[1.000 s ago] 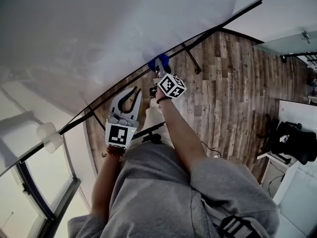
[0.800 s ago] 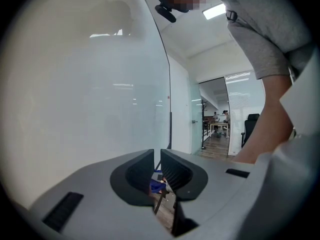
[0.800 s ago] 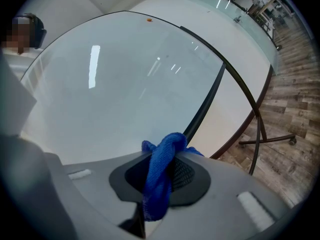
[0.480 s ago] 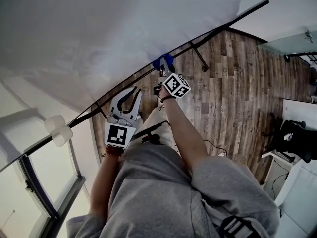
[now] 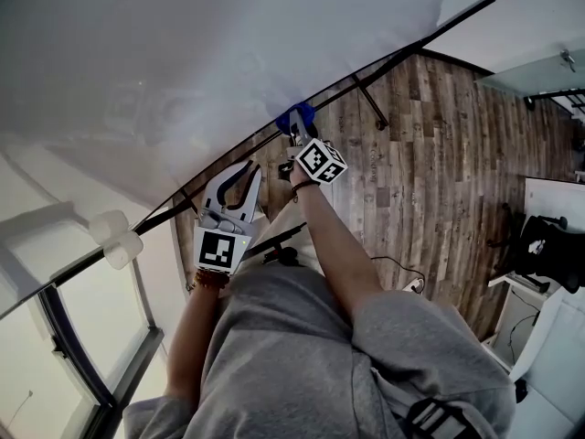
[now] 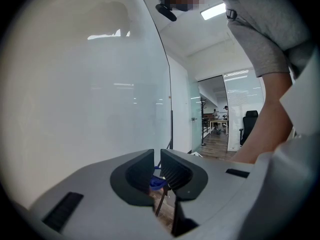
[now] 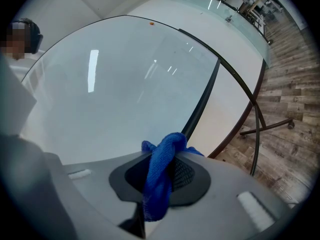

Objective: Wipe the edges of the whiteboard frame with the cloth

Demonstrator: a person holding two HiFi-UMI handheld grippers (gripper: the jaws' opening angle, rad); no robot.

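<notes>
The whiteboard (image 5: 228, 53) fills the top of the head view, and its thin black frame (image 5: 384, 62) runs diagonally down to the left. My right gripper (image 5: 294, 128) is shut on a blue cloth (image 5: 294, 115) that is pressed against that frame edge. In the right gripper view the cloth (image 7: 160, 179) hangs bunched between the jaws, with the frame (image 7: 202, 104) just beyond it. My left gripper (image 5: 247, 168) hovers lower left of the right one, close to the frame, shut and holding nothing. In the left gripper view a bit of the cloth (image 6: 156, 182) shows past its jaws.
The whiteboard's dark stand legs (image 5: 370, 108) rest on a wood floor (image 5: 439, 154). A white block (image 5: 114, 239) sits on the frame at the left, with a window frame (image 5: 82, 355) below it. A black chair (image 5: 548, 254) and a floor cable (image 5: 402, 277) are at the right.
My right gripper has slid the cloth a little down-left along the frame, away from the stand leg. The left gripper has kept its place.
</notes>
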